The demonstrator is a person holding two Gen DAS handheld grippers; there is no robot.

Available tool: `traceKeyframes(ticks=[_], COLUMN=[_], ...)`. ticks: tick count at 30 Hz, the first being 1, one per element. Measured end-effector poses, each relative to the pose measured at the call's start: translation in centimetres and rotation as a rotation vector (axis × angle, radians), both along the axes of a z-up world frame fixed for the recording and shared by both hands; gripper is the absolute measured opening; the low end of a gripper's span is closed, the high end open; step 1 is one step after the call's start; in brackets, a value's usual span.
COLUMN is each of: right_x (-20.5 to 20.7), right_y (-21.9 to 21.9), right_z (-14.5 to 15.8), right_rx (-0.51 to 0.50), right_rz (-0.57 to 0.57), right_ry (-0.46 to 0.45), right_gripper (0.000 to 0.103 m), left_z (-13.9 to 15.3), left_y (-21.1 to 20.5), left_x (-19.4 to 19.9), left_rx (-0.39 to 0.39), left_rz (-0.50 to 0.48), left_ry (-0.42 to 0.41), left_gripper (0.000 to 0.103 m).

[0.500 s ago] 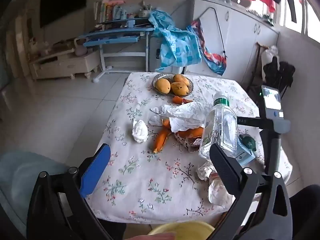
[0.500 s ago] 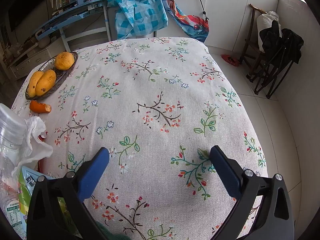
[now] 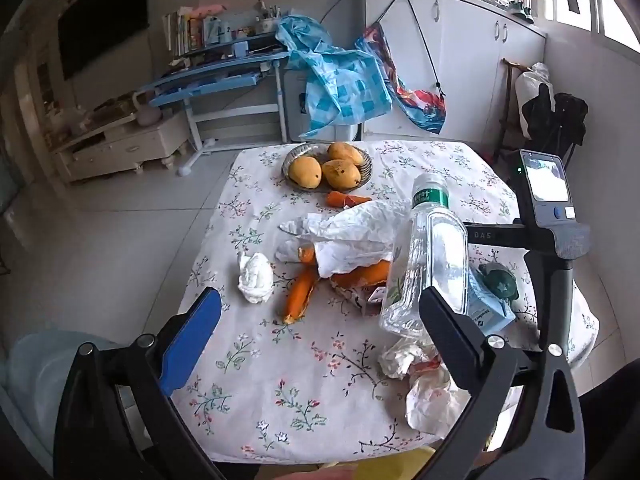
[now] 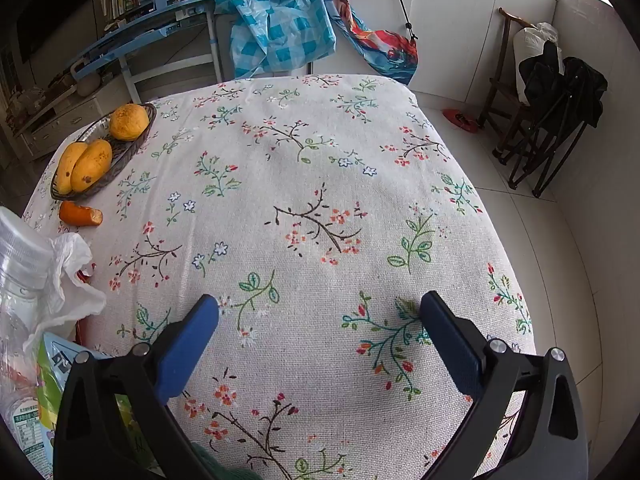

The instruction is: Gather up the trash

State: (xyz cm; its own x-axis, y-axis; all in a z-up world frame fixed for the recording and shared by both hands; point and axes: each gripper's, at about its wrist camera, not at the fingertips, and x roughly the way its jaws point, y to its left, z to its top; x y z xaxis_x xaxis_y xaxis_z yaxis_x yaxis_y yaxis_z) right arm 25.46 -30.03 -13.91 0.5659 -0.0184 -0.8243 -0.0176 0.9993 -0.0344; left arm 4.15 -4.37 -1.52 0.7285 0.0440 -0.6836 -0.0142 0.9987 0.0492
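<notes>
Since half a second ago the left gripper (image 3: 318, 314) has come forward and a little lower over the near edge of the flowered tablecloth (image 3: 256, 184), so the litter now fills more of its view, while the right gripper (image 4: 319, 318) hangs over the bare cloth much as it did; this reads as an approach under way, with nothing picked up yet. Both grippers have their fingers spread wide and hold nothing. Taking the clear plastic bottle (image 3: 430, 256) as the landmark: it stands upright with a green label band, near the middle of the clutter. Just left of it lies a crumpled white plastic bag (image 3: 352, 236) draped over orange carrot pieces (image 3: 300, 292), and further left a balled white tissue (image 3: 255, 276) sits alone on the cloth. In front of the bottle, toward the camera, lie crumpled paper wrappers (image 3: 420, 376) near the table edge. Touching the bottle's right side is a pale blue carton (image 3: 486, 306). Behind the bottle is a basket of mangoes (image 3: 326, 168), probably not trash. The tissue looks light, soft and the easiest first pick for the left gripper; the bottle seems empty and could tip if nudged.
</notes>
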Motion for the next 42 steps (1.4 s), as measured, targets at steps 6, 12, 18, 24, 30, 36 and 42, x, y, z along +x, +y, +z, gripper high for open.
traceKeyframes(ticks=[6, 12, 18, 24, 30, 36, 42], right_x=[0.0, 0.0, 0.0, -0.1, -0.4, -2.4, -8.9], right_y=[0.0, 0.0, 0.1, 0.0, 0.3, -0.2, -0.6], right_z=[0.0, 0.0, 0.0, -0.1, 0.0, 3.3, 10.4], right_rx=[0.000, 0.000, 0.000, 0.001, -0.004, 0.044, 0.021], right_rz=[0.000, 0.000, -0.004, -0.007, -0.006, 0.019, 0.010], right_ry=[0.000, 0.000, 0.000, -0.001, 0.051, 0.016, -0.278], right_gripper=[0.096, 0.096, 0.096, 0.096, 0.096, 0.096, 0.096], left_z=[0.6, 0.8, 1.3, -0.2, -1.0, -0.8, -0.4], left_y=[-0.5, -1.8, -2.0, -1.4, -1.1, 0.8, 4.3], left_x=[1.2, 2.0, 3.1, 4.4, 4.9, 4.9, 4.4], left_rx=[-0.005, 0.015, 0.019, 0.018, 0.020, -0.018, -0.082], left_rz=[-0.024, -0.064, -0.059, -0.035, -0.032, 0.009, 0.107], left_ry=[0.013, -0.008, -0.058, -0.032, 0.005, -0.011, -0.036], left_gripper=[0.096, 0.096, 0.096, 0.096, 0.096, 0.096, 0.096])
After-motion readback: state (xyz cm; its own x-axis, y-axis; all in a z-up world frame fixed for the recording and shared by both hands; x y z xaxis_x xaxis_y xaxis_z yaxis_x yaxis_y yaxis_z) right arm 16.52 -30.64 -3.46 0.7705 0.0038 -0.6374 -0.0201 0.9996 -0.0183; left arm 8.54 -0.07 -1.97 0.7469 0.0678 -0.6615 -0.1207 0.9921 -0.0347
